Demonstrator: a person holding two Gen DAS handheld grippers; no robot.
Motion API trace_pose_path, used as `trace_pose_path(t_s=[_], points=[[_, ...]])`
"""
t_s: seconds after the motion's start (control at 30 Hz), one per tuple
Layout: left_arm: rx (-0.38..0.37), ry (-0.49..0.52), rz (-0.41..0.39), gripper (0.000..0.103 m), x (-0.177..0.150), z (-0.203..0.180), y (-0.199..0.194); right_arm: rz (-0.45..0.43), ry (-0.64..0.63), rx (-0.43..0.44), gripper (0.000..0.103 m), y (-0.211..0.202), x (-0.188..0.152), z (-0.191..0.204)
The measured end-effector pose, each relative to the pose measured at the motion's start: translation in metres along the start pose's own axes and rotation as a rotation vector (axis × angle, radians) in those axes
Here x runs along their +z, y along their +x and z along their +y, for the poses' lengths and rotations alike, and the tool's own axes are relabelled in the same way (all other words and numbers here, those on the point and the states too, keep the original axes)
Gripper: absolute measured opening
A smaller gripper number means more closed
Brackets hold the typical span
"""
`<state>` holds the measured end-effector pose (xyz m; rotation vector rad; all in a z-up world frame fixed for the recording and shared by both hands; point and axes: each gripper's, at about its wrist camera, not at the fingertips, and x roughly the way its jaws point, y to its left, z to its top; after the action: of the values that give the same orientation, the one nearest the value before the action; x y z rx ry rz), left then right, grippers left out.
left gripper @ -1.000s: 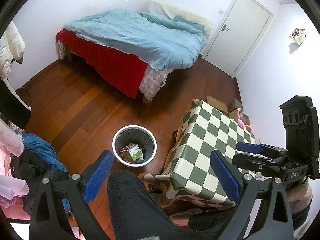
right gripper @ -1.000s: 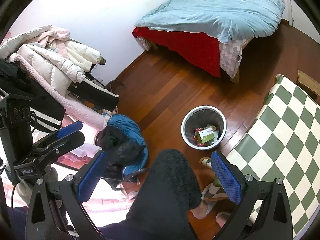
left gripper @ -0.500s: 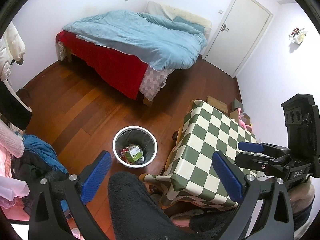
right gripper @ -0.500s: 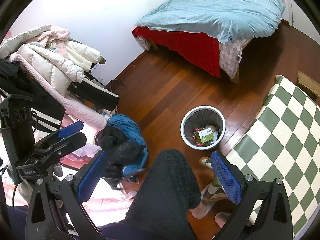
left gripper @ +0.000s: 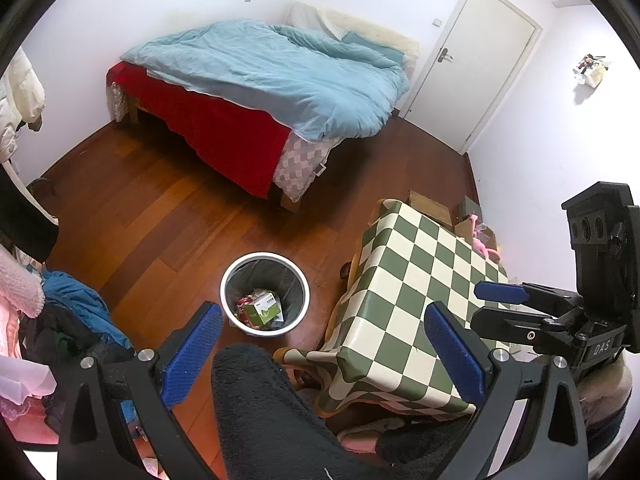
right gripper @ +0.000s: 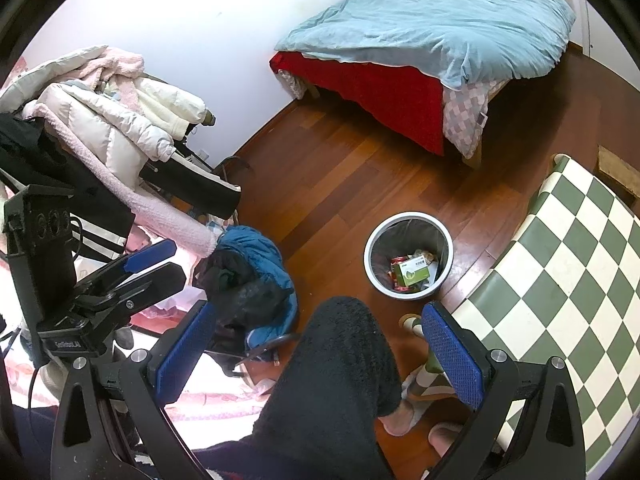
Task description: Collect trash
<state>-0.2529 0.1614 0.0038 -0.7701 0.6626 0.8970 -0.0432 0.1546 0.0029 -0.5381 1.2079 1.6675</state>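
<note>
**Both tools held wide over the bin**

The waste bin (left gripper: 265,294) stands upright on the wooden floor (left gripper: 160,216), mouth up, between the person's dark-trousered leg (left gripper: 272,408) and the bed (left gripper: 256,80), just beside the corner of the checked worktop (left gripper: 420,280). Inside lies trash: a green-and-white carton (left gripper: 262,308) on its side, long axis running roughly left to right, with red wrappers (right gripper: 396,276) beside it.

The left tool (left gripper: 320,356) has its blue pads spread wide apart with nothing between them; the right tool (right gripper: 316,354) is likewise spread and empty. In the left wrist view the right tool sits at the far right, over the worktop edge.

Compared with a second ago, the scene is almost unchanged: the bin and carton lie as before, and both views have shifted only slightly.

Bare floor lies open between bin and bed. A heap of clothes (right gripper: 104,128) crowds the left side.
</note>
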Motion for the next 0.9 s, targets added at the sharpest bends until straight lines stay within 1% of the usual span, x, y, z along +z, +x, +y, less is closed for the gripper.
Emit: trace_pose_path(t_s=[0.9], points=[[-0.013, 0.005, -0.004, 0.103, 0.0045, -0.0048, -0.0047, 0.009, -0.022, 0.009, 0.103, -0.0070, -0.0011, 0.0078]])
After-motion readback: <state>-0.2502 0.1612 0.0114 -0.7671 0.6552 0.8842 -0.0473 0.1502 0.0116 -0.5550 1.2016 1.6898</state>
